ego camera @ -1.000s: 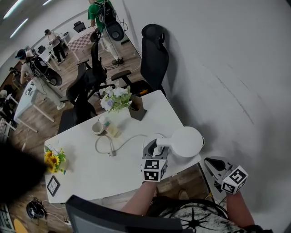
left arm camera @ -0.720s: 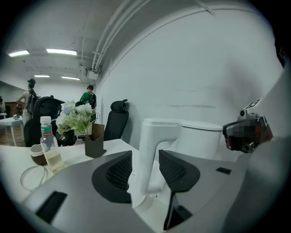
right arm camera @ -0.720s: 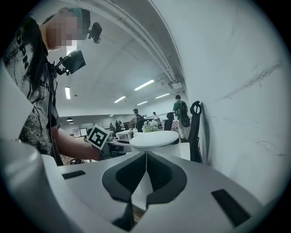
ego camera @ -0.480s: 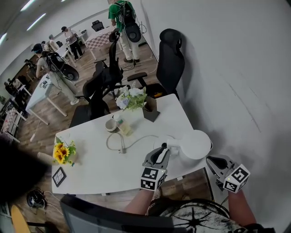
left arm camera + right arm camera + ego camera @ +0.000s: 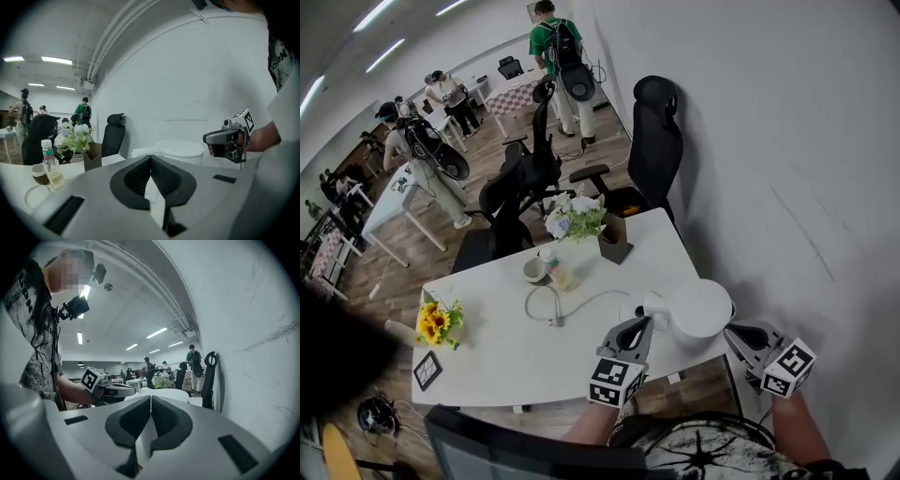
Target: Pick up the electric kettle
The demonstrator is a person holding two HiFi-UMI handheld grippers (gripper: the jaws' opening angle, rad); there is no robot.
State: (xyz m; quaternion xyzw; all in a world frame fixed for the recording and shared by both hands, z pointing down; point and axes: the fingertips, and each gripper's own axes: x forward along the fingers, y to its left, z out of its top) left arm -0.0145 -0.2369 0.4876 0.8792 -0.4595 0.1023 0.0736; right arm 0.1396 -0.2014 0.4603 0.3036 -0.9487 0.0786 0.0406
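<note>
At the near right corner of the table (image 5: 487, 347), head view, stands one electric kettle (image 5: 701, 307). Its handle (image 5: 650, 305) points toward the left gripper (image 5: 637, 326), whose tips lie just short of it. The right gripper (image 5: 739, 335) hangs beside the table edge.

Left gripper view: jaws pressed together on nothing, kettle beyond them.

Right gripper view: jaws likewise together, empty.

Advised: part the left jaws, straddle the handle, clamp, then lift.

Count: one kettle, two grippers.

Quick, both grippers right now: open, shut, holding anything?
Left gripper: shut, nothing between its jaws.
Right gripper: shut, nothing between its jaws.
</note>
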